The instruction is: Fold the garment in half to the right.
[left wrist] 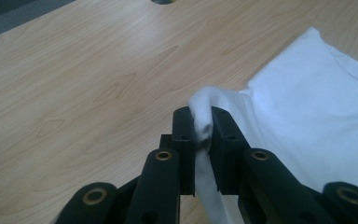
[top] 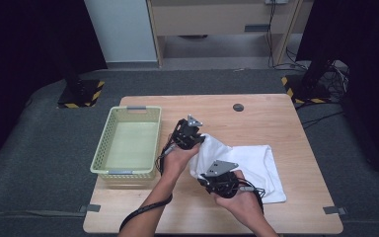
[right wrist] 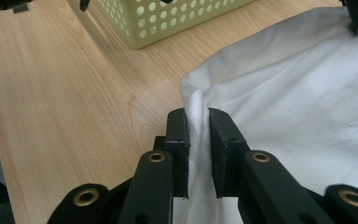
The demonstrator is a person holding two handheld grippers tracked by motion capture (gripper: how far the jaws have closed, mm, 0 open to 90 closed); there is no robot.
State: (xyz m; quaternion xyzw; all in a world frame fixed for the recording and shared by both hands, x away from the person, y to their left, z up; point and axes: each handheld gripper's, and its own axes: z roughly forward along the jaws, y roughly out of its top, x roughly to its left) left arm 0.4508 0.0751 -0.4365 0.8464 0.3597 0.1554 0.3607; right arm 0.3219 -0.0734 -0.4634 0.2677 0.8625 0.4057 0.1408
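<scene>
Both claws are pinching the white cloth (top: 246, 163) lying on the worktop (top: 276, 118): the left claw (left wrist: 203, 126) and right claw (right wrist: 198, 126) are each gripping an edge, probably to fold it or lift it toward the basket (top: 128, 140).

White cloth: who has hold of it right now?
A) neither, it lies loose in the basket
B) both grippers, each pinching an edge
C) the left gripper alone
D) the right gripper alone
B: the left gripper and the right gripper each have their jaws closed on a fold of the white cloth, which is partly lifted off the table.
</scene>
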